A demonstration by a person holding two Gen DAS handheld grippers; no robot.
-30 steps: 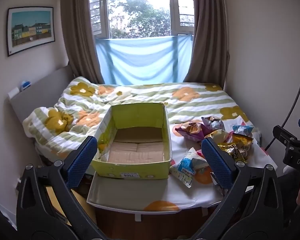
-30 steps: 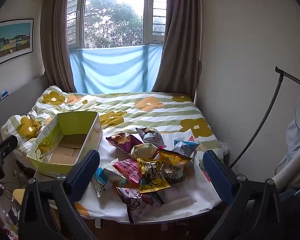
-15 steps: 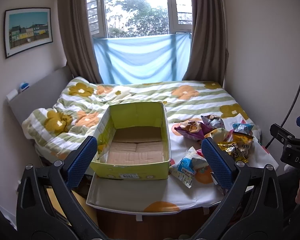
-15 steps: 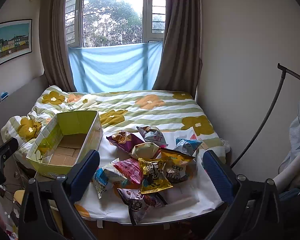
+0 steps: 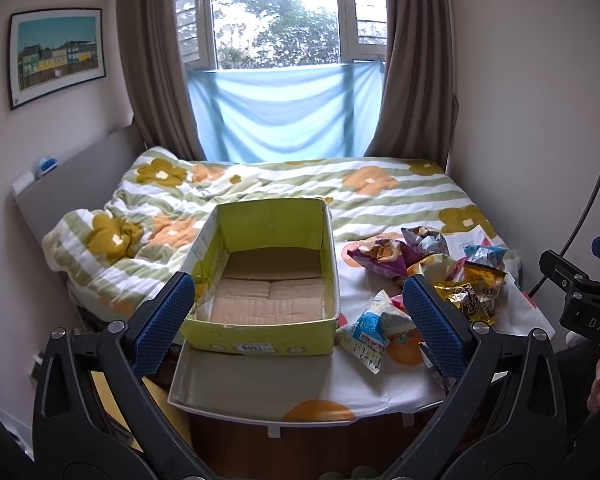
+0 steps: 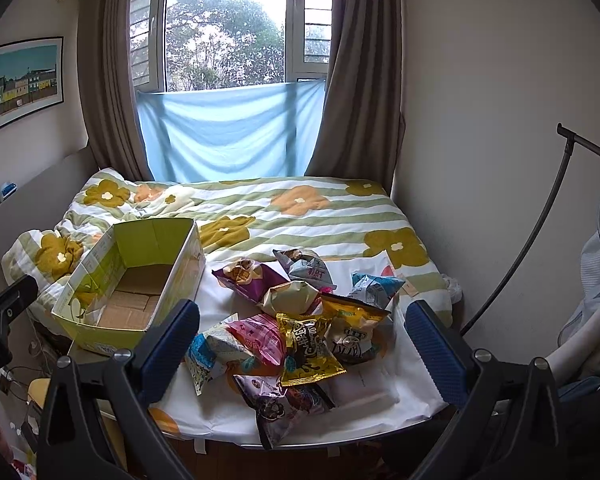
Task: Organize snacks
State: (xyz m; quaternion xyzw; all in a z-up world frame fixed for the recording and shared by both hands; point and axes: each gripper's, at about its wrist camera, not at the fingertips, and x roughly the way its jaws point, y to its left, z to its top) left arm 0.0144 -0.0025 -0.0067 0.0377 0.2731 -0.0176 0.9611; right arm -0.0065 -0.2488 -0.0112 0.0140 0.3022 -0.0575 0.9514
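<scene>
Showing both tools held above the near edge of a white table at the foot of a bed. Left gripper: blue-padded fingers spread wide, holding nothing, framing a yellow-green cardboard box that stands open-topped on the table's left part, its brown floor bare. Right gripper: fingers likewise wide apart and empty, framing the heap of snack bags just right of the box. Within the heap, a gold bag lies on top near the middle, a pink bag touches its left side, a blue-and-white bag lies nearest the box, a purple bag and a grey bag lie at the far side, and a dark bag overhangs the table's near edge. Behind: a floral striped duvet, a window with brown curtains and a blue cloth across its lower part.
</scene>
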